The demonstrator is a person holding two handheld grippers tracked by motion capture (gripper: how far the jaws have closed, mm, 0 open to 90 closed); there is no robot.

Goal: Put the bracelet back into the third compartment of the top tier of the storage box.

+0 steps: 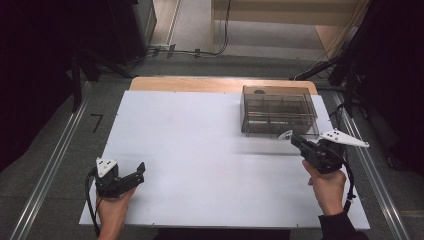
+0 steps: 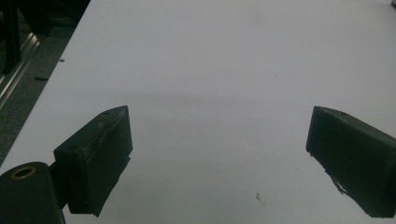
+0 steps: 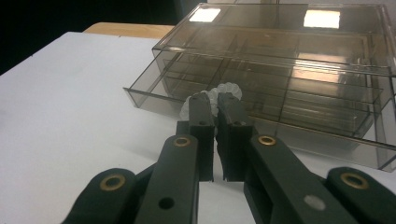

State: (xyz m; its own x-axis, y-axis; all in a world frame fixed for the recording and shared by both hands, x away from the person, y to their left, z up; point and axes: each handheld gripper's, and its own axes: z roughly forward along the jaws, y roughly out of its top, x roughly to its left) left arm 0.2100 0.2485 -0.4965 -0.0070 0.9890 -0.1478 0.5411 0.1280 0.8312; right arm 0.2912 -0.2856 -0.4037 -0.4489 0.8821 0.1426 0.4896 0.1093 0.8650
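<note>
One smoky clear divided box [image 1: 278,111] stood near the worktop's [image 1: 190,150] far right corner, its drawer pulled partly out; no writing was legible. The right gripper [image 3: 215,100] pinched one small white ruffled piece [image 3: 223,90], mostly hidden by its jaws, at the drawer's front edge. The left gripper [image 2: 219,140] stood spread near the front left corner.
</note>
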